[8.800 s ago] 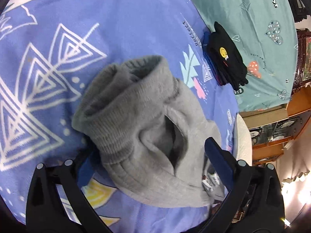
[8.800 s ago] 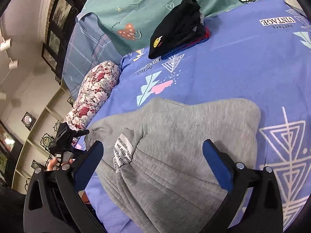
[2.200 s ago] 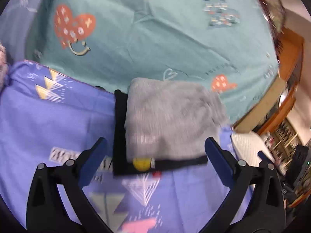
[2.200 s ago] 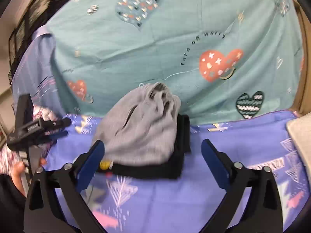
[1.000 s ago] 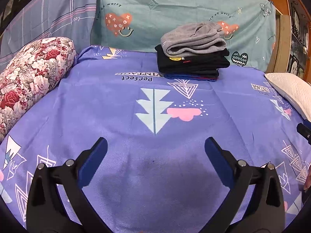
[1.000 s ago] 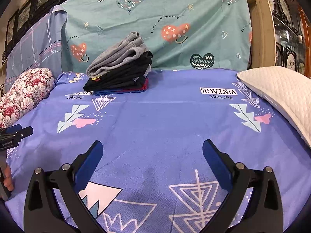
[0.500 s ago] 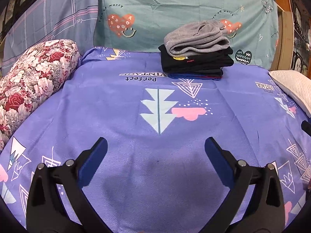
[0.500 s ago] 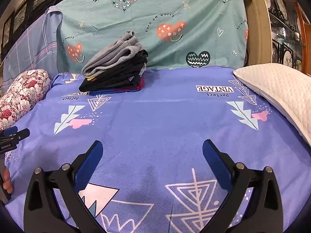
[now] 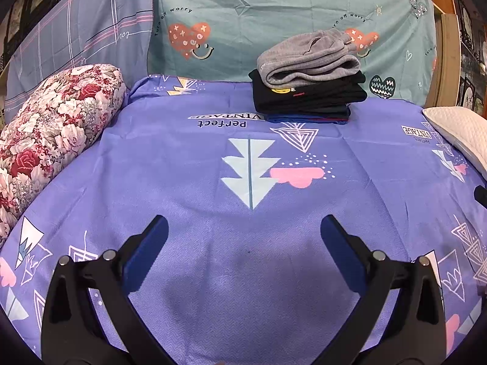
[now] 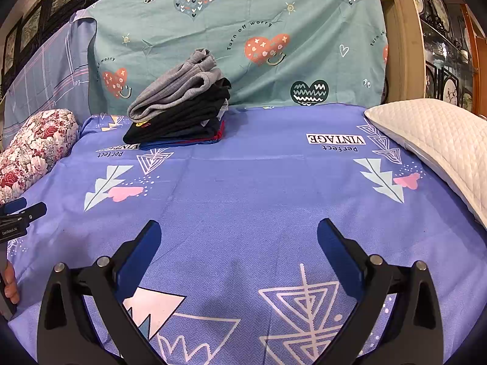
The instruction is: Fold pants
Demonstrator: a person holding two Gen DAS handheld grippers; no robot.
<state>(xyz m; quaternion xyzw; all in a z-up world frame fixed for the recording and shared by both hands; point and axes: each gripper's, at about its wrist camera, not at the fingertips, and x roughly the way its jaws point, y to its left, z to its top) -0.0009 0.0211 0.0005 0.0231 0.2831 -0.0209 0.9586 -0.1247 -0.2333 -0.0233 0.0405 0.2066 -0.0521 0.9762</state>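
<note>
We observe the left hand-held gripper (image 9: 243, 228) with its jaws spread wide and nothing between them, positioned above the near part of the bed (image 9: 188, 200), which is covered by a purple printed sheet. The right hand-held gripper (image 10: 239, 232) is likewise spread and carries nothing, above the same sheet. We locate the folded grey pants (image 9: 307, 57) at the far side of the bed, resting on top of a stack of folded dark garments (image 9: 307, 99), well apart from both hand-held grippers. The stack stands just in front of a teal cloth with heart prints (image 9: 258, 15). A floral bolster (image 9: 51, 121) lies along the left edge of the bed, and a white quilted pillow (image 10: 432, 140) lies at the right edge. In the right wrist view, part of the left hand-held gripper shows at the left border.
</note>
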